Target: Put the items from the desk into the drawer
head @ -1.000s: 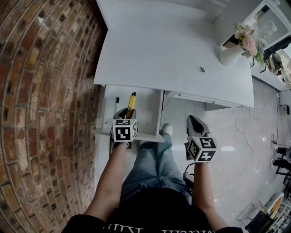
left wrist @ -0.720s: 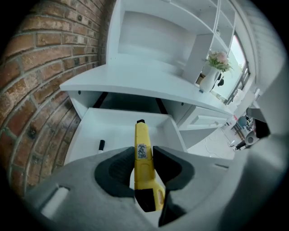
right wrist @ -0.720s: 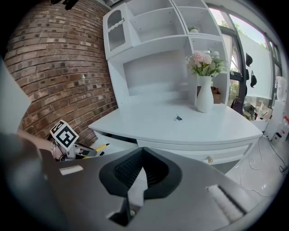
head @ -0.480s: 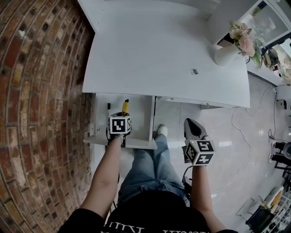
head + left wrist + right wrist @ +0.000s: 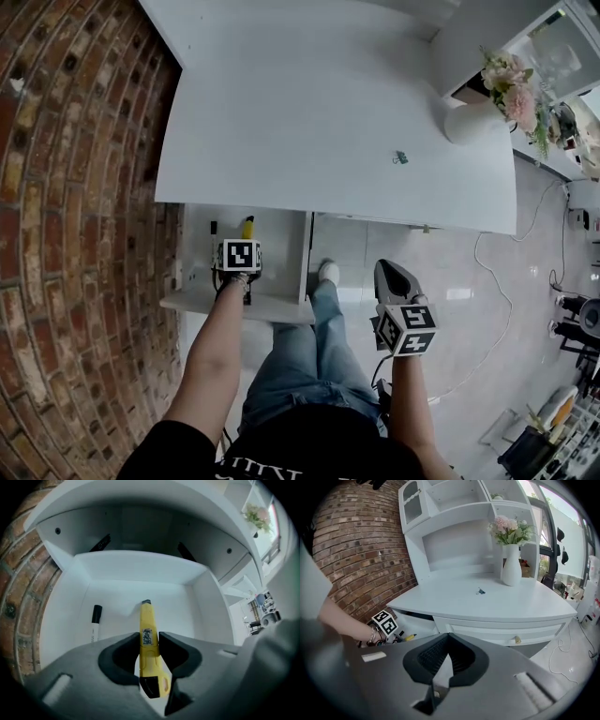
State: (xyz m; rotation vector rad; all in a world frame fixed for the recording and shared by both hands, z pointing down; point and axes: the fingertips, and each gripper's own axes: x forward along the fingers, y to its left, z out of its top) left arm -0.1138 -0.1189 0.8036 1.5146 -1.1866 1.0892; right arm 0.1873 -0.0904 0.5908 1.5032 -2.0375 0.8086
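A yellow utility knife (image 5: 149,634) is clamped between the pads of my left gripper (image 5: 149,641), its tip pointing down into the open white drawer (image 5: 122,585). In the head view the left gripper (image 5: 246,241) sits low inside the drawer (image 5: 281,246), with the knife (image 5: 247,227) poking out beyond it. A black-capped marker (image 5: 95,620) lies on the drawer floor to the knife's left. A small clip (image 5: 400,157) rests on the white desk (image 5: 309,103). My right gripper (image 5: 389,272) hangs over the floor, shut with nothing in it (image 5: 448,638).
A white vase of flowers (image 5: 473,117) stands at the desk's right end. A brick wall (image 5: 66,187) runs along the left of the drawer. A second, closed drawer with a knob (image 5: 516,640) lies under the desktop. The person's legs (image 5: 309,347) are just behind the open drawer.
My left gripper has sunk into the drawer with the yellow knife, tipping more steeply downward. The right gripper has drifted a little lower.
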